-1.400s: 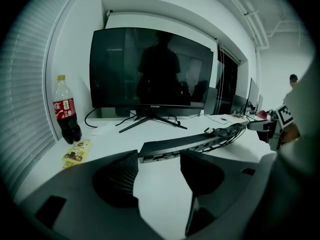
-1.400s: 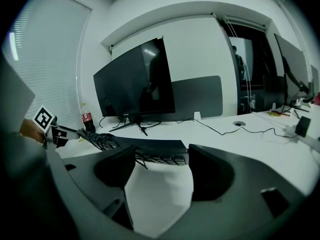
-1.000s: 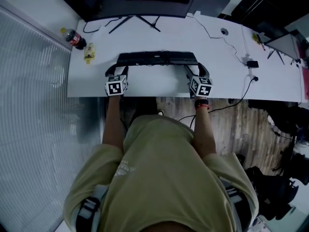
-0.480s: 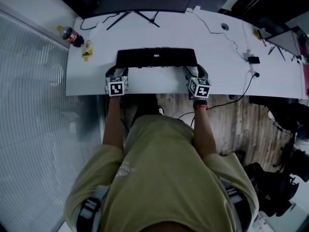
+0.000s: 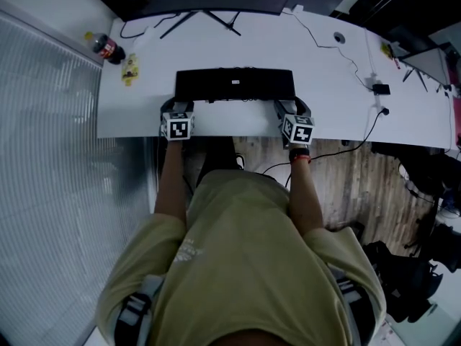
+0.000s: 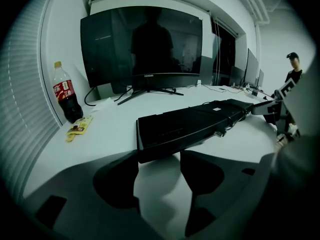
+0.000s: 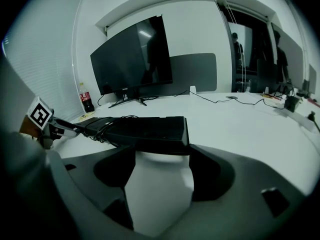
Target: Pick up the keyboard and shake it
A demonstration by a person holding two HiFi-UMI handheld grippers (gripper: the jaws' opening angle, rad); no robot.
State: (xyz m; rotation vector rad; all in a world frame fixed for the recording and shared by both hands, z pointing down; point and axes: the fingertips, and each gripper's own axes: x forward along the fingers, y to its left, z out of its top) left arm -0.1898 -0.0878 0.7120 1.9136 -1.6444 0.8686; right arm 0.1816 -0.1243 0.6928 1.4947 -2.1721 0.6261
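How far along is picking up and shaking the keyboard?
Done: the left gripper and right gripper each clamp one end of the keyboard, which looks raised off the desk. In hand: holding it up. Left: the shake itself, which one moment cannot show.

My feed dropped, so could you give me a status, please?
Left hand-held gripper, right hand-held gripper: both shut on keyboard ends. Bottle, monitor clear of it.
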